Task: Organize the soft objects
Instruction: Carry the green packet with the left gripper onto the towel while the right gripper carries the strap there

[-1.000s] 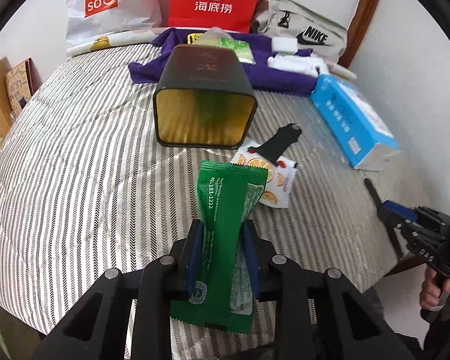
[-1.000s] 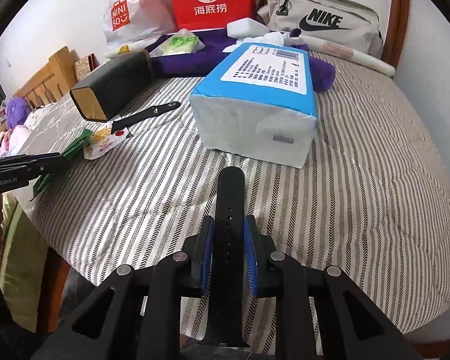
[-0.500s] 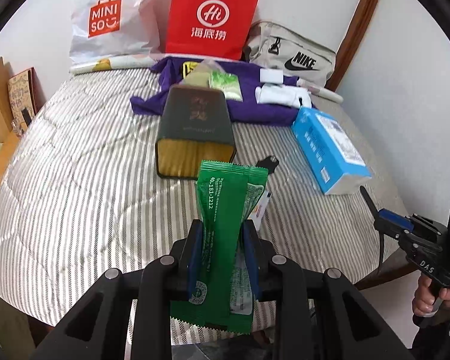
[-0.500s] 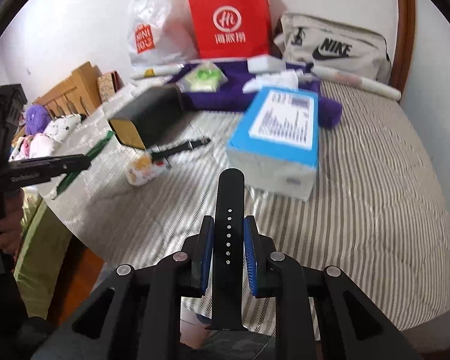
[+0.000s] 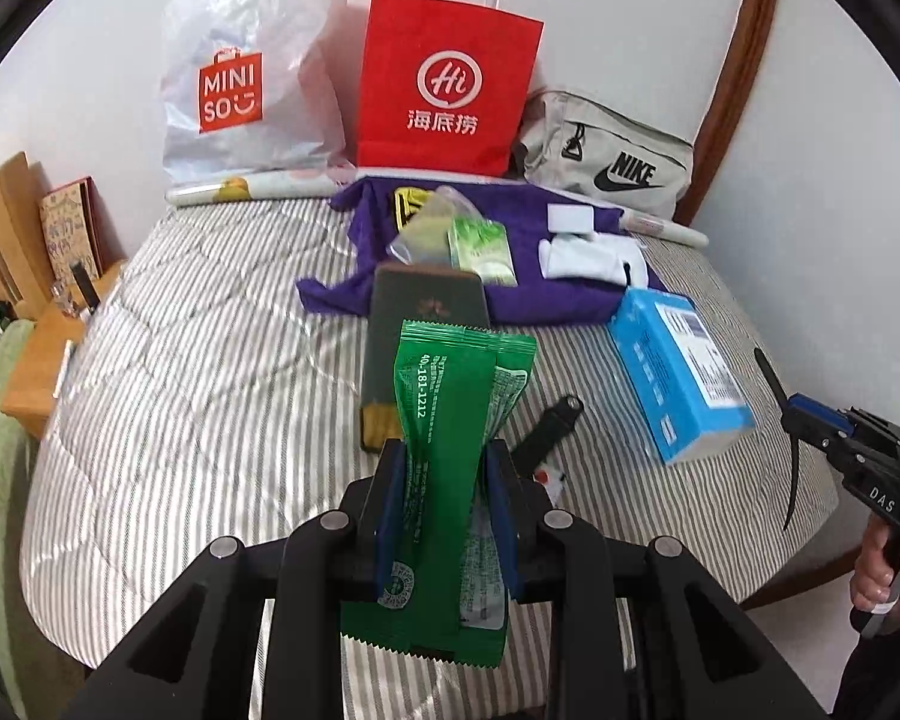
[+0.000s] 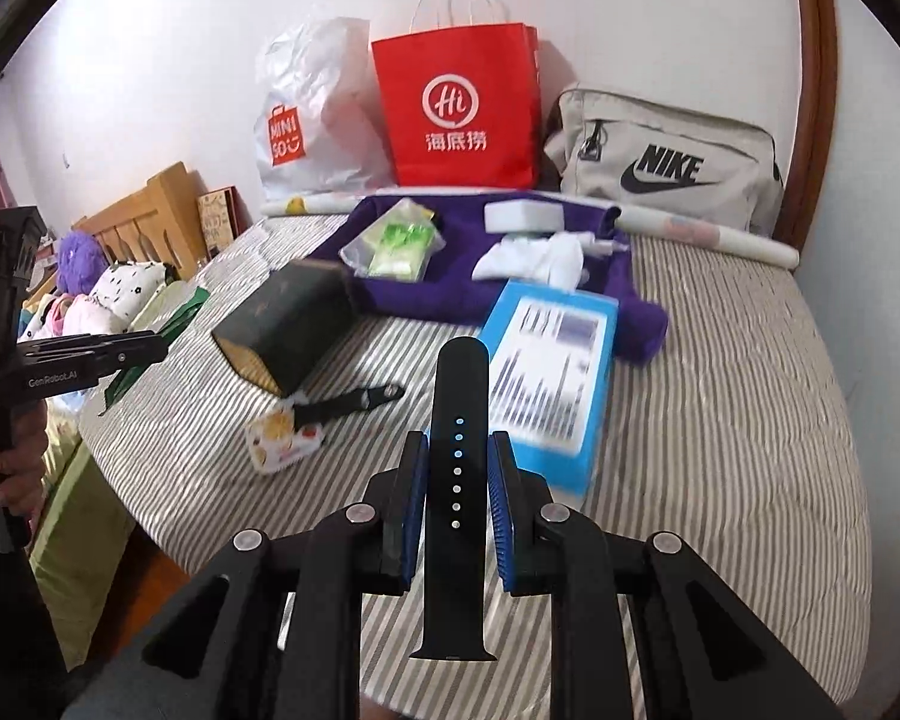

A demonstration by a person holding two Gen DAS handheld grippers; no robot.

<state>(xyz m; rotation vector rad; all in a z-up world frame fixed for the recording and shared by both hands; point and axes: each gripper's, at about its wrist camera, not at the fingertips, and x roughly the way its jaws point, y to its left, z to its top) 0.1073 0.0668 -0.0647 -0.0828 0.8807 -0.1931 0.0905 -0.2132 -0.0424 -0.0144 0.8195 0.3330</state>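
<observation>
- A bed with a striped quilt (image 5: 198, 372) against a white wall; along the wall stand a white Miniso bag (image 5: 240, 78), a red paper bag (image 5: 447, 84) and a grey Nike pouch (image 5: 606, 159); a purple cloth (image 6: 468, 276) lies across the far half.
- The left gripper (image 5: 444, 510) is clamped on a green sachet (image 5: 450, 438), held upright above the near edge of the bed; the sachet looks light, thin and crinkly, likely slippery film, so a pinch across its middle as now seems soundest.
- The right gripper (image 6: 457, 504) is clamped on a black watch strap (image 6: 457, 480), also held in the air over the near edge; it looks rubbery and bendy, light, with good friction; gripped mid-length, its ends may droop.
- On the quilt: a dark tin (image 6: 288, 324) on its side, a second strap piece (image 6: 354, 399) over an orange-print packet (image 6: 279, 435), a blue tissue pack (image 6: 546, 384).
- Open quilt lies to the left of the tin and to the right of the tissue pack; the near edge drops off, so small things set there could slide.
</observation>
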